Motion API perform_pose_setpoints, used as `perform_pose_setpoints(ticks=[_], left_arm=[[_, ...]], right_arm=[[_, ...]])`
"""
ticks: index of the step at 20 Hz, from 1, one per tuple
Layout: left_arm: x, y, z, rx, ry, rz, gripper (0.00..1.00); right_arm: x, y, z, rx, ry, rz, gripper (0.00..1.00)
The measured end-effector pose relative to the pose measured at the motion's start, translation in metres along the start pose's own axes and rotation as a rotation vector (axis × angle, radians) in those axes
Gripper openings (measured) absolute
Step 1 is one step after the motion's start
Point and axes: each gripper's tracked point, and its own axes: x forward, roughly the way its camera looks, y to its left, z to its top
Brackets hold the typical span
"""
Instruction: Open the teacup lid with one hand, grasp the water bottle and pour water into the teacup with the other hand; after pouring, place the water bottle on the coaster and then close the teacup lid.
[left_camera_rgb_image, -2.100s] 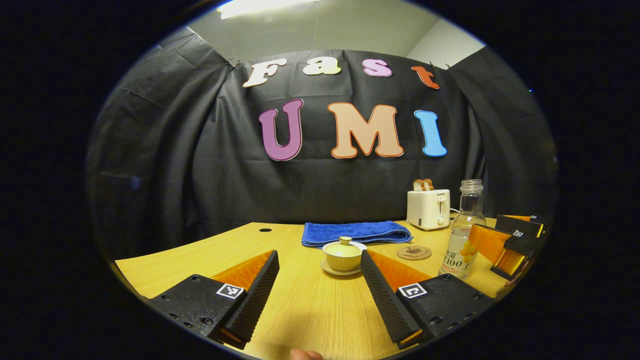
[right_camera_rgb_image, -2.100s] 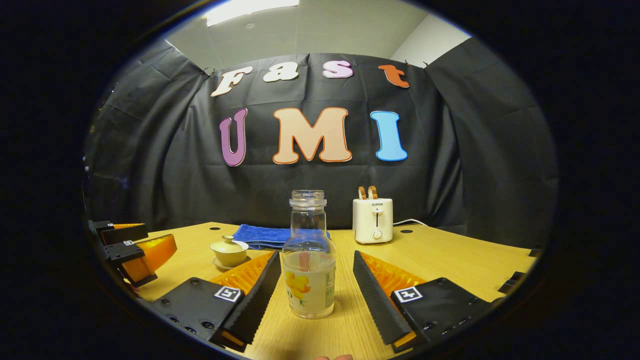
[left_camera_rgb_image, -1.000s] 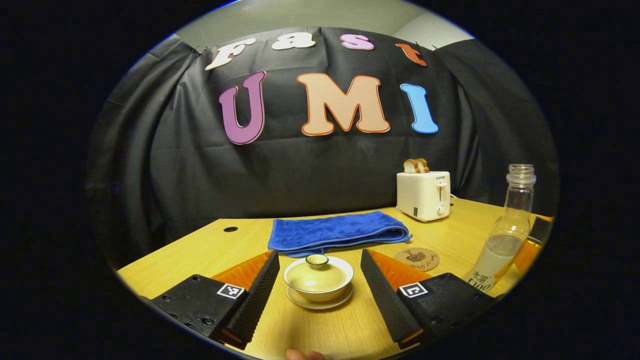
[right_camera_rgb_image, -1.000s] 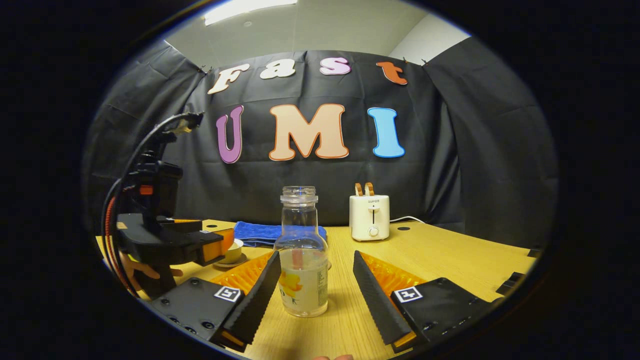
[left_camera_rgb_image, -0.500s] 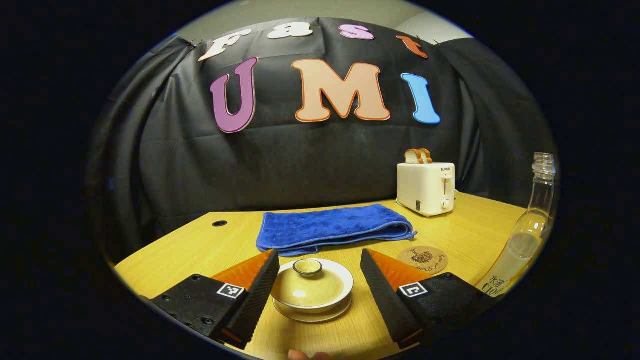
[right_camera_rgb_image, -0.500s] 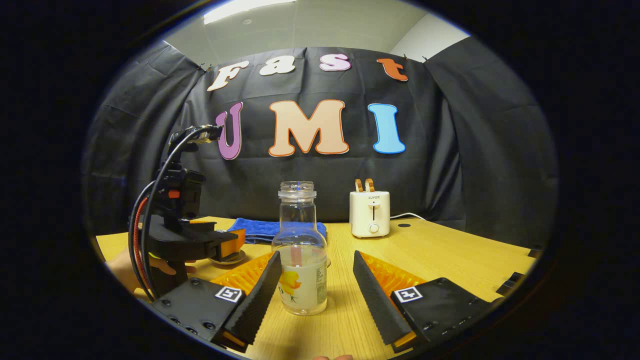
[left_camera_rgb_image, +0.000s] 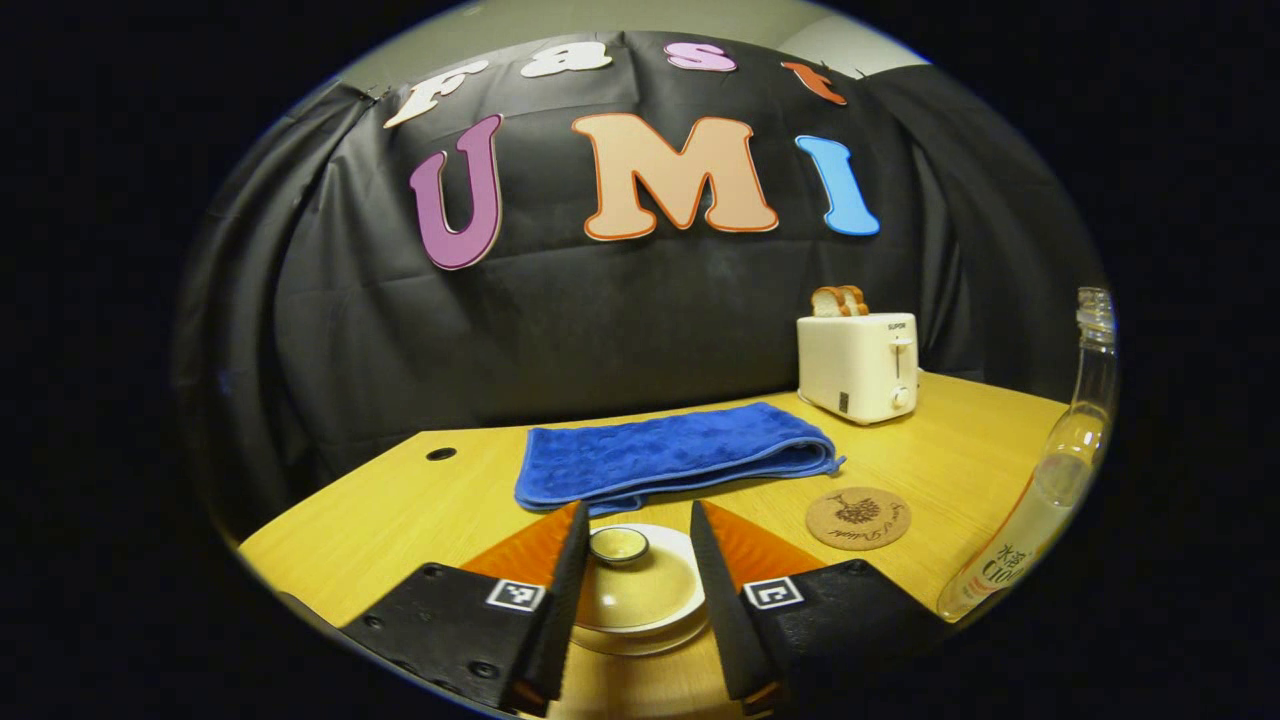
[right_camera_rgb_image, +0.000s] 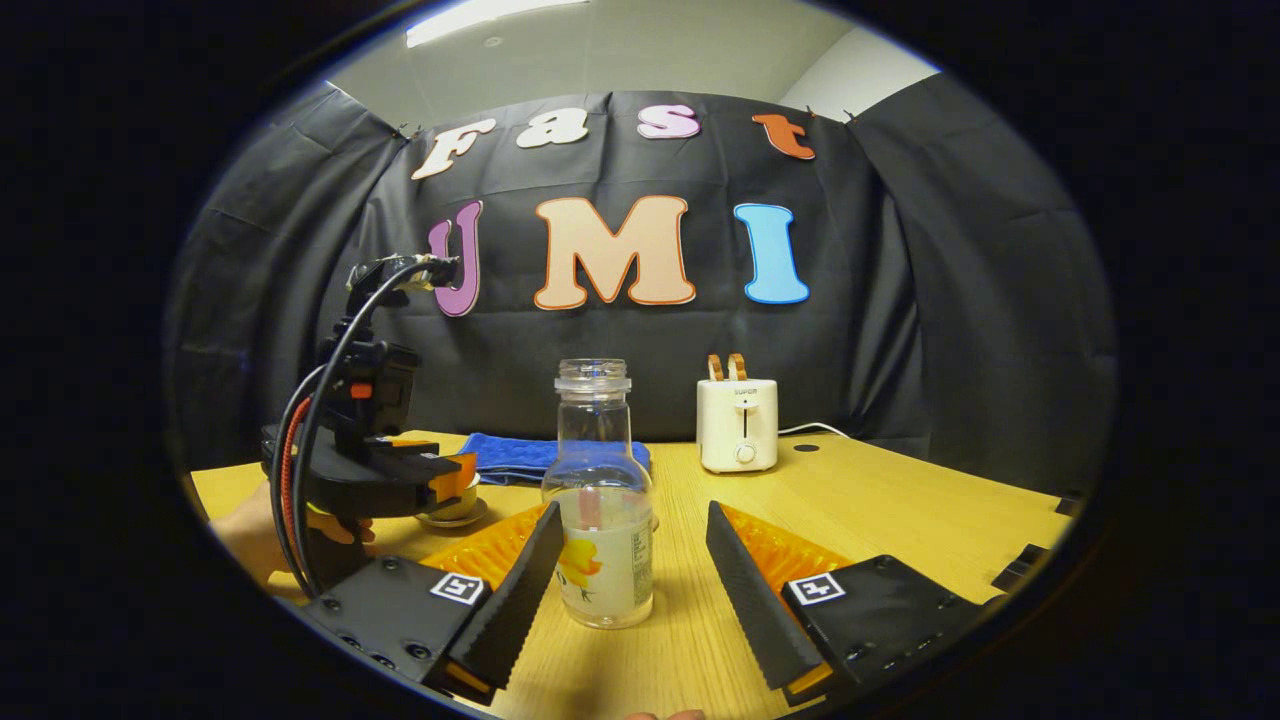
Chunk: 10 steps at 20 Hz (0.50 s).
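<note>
The water bottle stands uncapped on the tabletop, partly filled with clear liquid, between the spread fingers of the right tool, which do not touch it. The teacup sits on its saucer with the lid on, near the coaster and blue towel. Compared with half a second ago, the left tool has narrowed around the lid knob; contact cannot be told.
</note>
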Motion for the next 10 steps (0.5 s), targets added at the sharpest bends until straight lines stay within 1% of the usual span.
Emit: perform_pose_setpoints(ticks=[1, 2, 3, 4, 5, 6, 7, 9, 10], left_arm=[[0.0003, 0.0000, 0.0000, 0.005, 0.003, 0.002, 0.52], [0.0011, 0.0030, -0.0006, 0.008, 0.003, 0.014, 0.52], [0.0010, 0.0059, 0.0002, 0.008, 0.000, 0.026, 0.46], [0.0010, 0.0088, 0.0006, 0.005, -0.003, 0.033, 0.42], [-0.0005, 0.0088, 0.0013, -0.006, -0.003, 0.034, 0.31], [0.0010, 0.0088, 0.0002, -0.014, -0.003, 0.031, 0.29], [0.0008, 0.0084, 0.0011, -0.016, -0.005, 0.030, 0.30], [0.0008, 0.0076, 0.0007, -0.017, -0.003, 0.028, 0.27], [0.0015, 0.0082, 0.0018, -0.018, -0.007, 0.029, 0.27]], right_arm=[[-0.0003, 0.0003, 0.0010, 0.000, 0.000, 0.000, 0.92], [-0.0005, -0.0005, 0.0009, 0.000, 0.000, -0.001, 0.92], [-0.0007, -0.0012, 0.0011, -0.001, 0.000, 0.000, 0.92], [-0.0001, -0.0010, 0.0002, 0.000, 0.001, 0.000, 0.92], [0.0001, -0.0004, 0.0007, -0.001, 0.001, 0.002, 0.92], [0.0004, -0.0004, 0.0005, -0.001, 0.001, 0.004, 0.94], [0.0011, -0.0005, 0.0006, 0.000, 0.001, 0.005, 0.94], [0.0006, -0.0004, 0.0005, 0.000, 0.001, 0.007, 0.94], [0.0009, -0.0002, 0.0002, 0.000, 0.001, 0.007, 0.92]])
